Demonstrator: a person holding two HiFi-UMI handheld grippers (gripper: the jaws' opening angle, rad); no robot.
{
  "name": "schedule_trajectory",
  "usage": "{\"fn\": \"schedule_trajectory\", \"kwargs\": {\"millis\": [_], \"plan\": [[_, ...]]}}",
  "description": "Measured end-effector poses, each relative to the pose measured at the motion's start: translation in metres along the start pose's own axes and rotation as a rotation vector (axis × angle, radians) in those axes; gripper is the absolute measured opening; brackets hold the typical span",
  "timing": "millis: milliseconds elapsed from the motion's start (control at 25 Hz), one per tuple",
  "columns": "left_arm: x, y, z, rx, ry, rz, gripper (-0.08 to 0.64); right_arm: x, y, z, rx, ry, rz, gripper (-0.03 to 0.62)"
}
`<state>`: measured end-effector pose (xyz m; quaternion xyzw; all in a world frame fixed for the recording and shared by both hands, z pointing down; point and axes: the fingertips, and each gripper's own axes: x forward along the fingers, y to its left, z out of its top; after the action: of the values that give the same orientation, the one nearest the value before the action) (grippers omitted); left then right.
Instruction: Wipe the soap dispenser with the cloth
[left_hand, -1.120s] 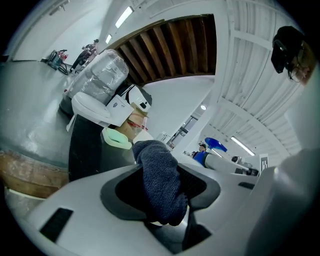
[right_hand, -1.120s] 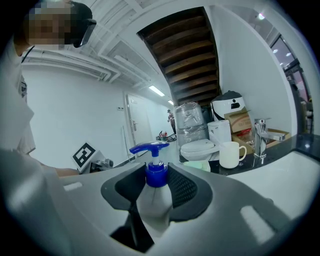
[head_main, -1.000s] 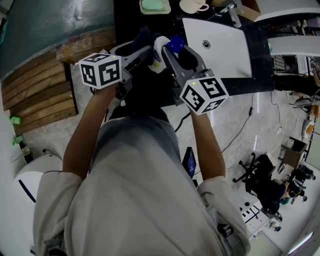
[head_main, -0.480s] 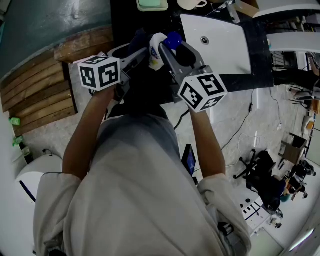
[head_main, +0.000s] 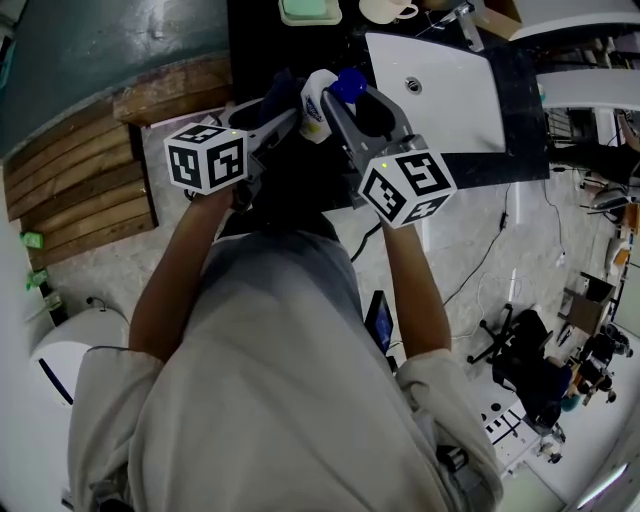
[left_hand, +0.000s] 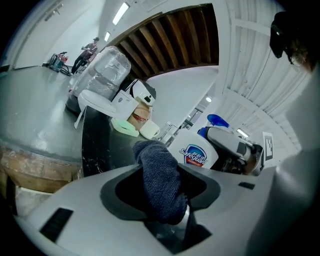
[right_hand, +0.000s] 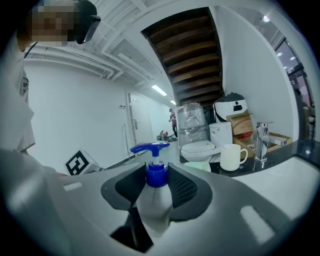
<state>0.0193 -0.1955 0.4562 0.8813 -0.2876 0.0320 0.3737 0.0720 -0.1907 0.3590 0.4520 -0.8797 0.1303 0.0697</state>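
Holding the soap dispenser (right_hand: 152, 200) off the black counter (head_main: 250, 45), the right gripper (head_main: 355, 105) had its jaws closed on the white bottle just under the blue pump head (right_hand: 150, 148). The bottle hung in the air to the left of the white sink (head_main: 440, 95).

The left gripper (head_main: 275, 115) was clamped on the dark blue cloth (left_hand: 157, 180). The cloth stood up out of the jaws in a thick roll, its free end just beside the labelled face of the bottle. Whether it pressed on the plastic at that moment could not be told from any view.

By my judgement the wiping was under way rather than finished. Both tools were in hand and brought together, but nothing showed which faces had been covered — the pump and the far side probably remained, and the bottle would then have to be set down.

Against the head view of a second earlier, the left gripper's marker cube (head_main: 207, 157) sat a little lower in the picture and nearer the person, and had edged toward the right gripper. That fits a short stroke along the bottle's side. The right gripper's cube (head_main: 405, 185) had scarcely shifted, and its hold on the dispenser looked unchanged. The bottle stayed at much the same spot — only a shade higher in the picture.
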Motion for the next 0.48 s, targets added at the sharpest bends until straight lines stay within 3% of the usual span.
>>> {"fn": "schedule_trajectory", "kwargs": {"millis": [480], "plan": [[-0.030, -0.011, -0.006, 0.018, -0.038, 0.006, 0.190, 0.002, 0.010, -0.004, -0.107, 0.042, 0.004, 0.132]]}}
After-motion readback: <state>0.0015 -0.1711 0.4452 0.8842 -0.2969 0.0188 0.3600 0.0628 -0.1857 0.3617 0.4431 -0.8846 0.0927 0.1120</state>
